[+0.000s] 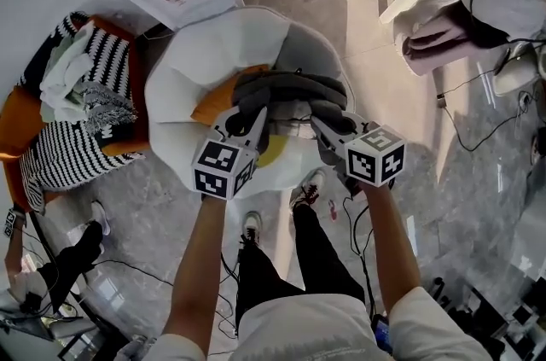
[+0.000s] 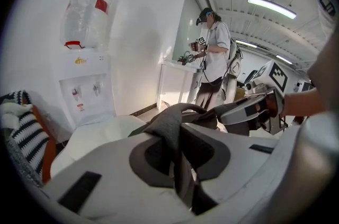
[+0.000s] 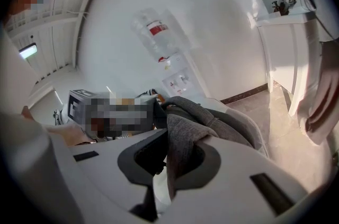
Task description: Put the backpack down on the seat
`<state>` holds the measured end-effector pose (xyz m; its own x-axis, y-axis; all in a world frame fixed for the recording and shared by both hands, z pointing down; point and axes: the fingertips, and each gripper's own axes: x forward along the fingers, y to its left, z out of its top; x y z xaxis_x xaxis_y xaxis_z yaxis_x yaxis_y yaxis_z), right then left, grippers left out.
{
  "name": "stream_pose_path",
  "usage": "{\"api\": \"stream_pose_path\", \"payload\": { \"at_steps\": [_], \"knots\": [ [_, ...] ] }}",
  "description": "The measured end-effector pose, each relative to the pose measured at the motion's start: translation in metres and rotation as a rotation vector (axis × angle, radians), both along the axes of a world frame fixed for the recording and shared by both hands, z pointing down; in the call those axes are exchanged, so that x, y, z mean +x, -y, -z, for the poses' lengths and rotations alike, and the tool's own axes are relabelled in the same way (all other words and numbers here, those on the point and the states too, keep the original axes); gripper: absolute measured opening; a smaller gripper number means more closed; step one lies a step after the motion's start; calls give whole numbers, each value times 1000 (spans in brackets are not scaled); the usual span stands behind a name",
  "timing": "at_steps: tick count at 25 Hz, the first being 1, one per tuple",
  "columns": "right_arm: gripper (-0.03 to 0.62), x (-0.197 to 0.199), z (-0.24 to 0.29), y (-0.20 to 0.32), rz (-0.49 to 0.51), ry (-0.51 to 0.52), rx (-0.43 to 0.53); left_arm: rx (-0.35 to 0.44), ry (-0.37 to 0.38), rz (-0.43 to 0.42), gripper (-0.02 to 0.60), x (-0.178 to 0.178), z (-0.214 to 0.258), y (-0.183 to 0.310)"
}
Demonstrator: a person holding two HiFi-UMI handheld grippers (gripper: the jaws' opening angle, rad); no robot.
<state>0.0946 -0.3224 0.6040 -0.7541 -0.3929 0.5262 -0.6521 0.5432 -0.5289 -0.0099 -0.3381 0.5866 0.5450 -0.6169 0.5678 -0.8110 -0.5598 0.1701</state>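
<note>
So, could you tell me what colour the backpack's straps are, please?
The backpack straps are dark grey, clearest in the right gripper view.

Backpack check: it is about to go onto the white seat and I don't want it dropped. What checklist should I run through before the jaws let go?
1. Left gripper jaws shut on the grey strap: ok.
2. Right gripper jaws shut on the second strap: ok.
3. Backpack lined up over the seat: ok.
4. Backpack's weight already resting on the seat: cannot tell.
5. Landing spot: an orange cushion shows beside the pack, and whether it lies flat under the pack is hidden: cannot tell.
</note>
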Motion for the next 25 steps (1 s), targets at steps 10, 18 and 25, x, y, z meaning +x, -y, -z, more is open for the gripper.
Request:
{"api": "stream_pose_path", "payload": {
  "at_steps": [10, 18, 25],
  "knots": [
    [34, 3, -44, 9, 8, 9, -60, -54, -18, 16, 52, 4, -37, 14],
    [34, 3, -69, 16, 7, -21, -67, -84, -19, 10, 52, 2, -64, 26],
    [34, 10, -84, 27, -9, -36, -63, -99, -26, -11, 52, 10, -77, 39]
  ]
}}
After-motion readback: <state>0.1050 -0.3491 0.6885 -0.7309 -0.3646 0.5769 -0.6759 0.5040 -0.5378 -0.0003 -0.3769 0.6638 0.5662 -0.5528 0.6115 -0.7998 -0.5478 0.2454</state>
